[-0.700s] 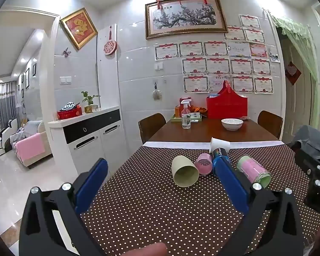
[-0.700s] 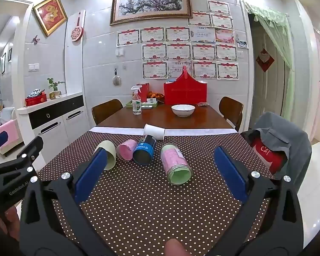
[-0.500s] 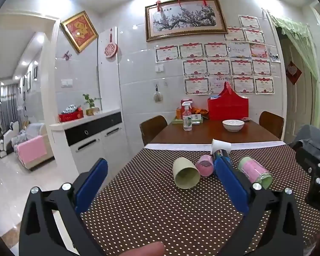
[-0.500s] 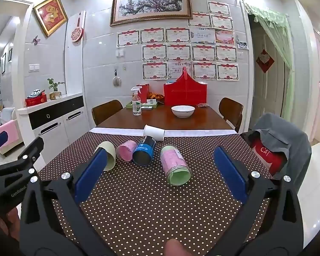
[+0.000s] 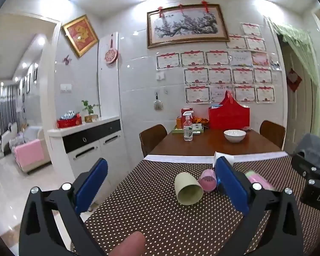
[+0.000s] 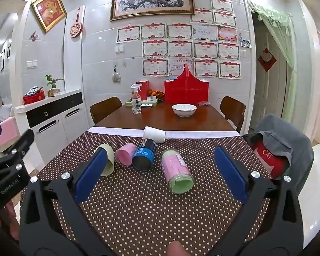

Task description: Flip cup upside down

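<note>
Five cups lie on their sides mid-table on brown polka-dot tablecloth (image 6: 138, 202): pale green plastic cup (image 5: 188, 189), pink cup (image 6: 125, 154), blue-labelled cup (image 6: 144, 155), pink-and-green cup (image 6: 177, 173), white paper cup (image 6: 154, 134). Left gripper (image 5: 160, 183) and right gripper (image 6: 160, 170): jaws wide apart, empty.

White tiled wall (image 6: 96, 64) (certificates (image 6: 181, 49))

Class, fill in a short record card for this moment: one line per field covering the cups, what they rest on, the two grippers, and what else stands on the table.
cups: five, all lying on their sides: beige cup, pink cup, blue cup, green-and-pink cup, white cup
surface: brown dotted tablecloth
left gripper: open, holding nothing
right gripper: open, holding nothing
task progress: no cup upside down yet
far end of table: white bowl, spray bottle, red bag
</note>
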A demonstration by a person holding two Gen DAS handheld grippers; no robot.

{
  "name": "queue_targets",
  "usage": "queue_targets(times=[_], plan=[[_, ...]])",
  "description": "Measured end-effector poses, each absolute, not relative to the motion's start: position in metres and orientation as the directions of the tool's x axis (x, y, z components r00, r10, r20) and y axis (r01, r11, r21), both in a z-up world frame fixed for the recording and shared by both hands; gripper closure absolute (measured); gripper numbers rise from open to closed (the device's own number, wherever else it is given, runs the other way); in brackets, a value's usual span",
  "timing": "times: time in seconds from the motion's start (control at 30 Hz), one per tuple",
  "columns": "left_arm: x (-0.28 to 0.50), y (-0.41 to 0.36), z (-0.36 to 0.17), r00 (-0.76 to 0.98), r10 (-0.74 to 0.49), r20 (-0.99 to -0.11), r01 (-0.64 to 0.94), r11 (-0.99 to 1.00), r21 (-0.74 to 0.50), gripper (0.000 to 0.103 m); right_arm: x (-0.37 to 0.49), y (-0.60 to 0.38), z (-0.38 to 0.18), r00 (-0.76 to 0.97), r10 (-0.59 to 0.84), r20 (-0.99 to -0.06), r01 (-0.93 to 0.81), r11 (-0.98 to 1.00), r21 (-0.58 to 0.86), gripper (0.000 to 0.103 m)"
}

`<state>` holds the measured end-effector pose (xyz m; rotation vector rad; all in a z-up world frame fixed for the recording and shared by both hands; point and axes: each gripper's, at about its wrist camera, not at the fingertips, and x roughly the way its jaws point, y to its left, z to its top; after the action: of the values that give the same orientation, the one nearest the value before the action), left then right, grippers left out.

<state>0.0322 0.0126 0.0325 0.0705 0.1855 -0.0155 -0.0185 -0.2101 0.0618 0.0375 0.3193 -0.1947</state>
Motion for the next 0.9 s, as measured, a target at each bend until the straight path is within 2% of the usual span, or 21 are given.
queue_targets(times=[0.1,0.3,0.6,0.9], plan=[[0.047,0.02,0.044,0.977,-0.026,-0.21,0.036,0.998,0.045,0.004,-0.008,-0.203,0.076,0.925,-0.204,-0.319,0.209,0.978,-0.02,0.005],[0.067,0.028,0.067,0.979,-0.044,-0.2,0.049,0.999,0.02,0.004,0.001,-0.192,0.108,0.931,-0.222,-0.289,0.228,0.973,-0.013,0.005],[0.085,0.01,0.069,0.977,-0.04,-0.21,0.051,0.997,0.049,0.004,0.01,-0.201,0.111,0.934,-0.2,-0.295,0.218,0.976,0.03,0.005],[0.071,-0.018,0.064,0.978,0.083,-0.193,-0.079,0.996,0.03,0.004,0.011,-0.243,0.104,0.947,-0.114,-0.3,0.13,0.991,0.034,0.005]])
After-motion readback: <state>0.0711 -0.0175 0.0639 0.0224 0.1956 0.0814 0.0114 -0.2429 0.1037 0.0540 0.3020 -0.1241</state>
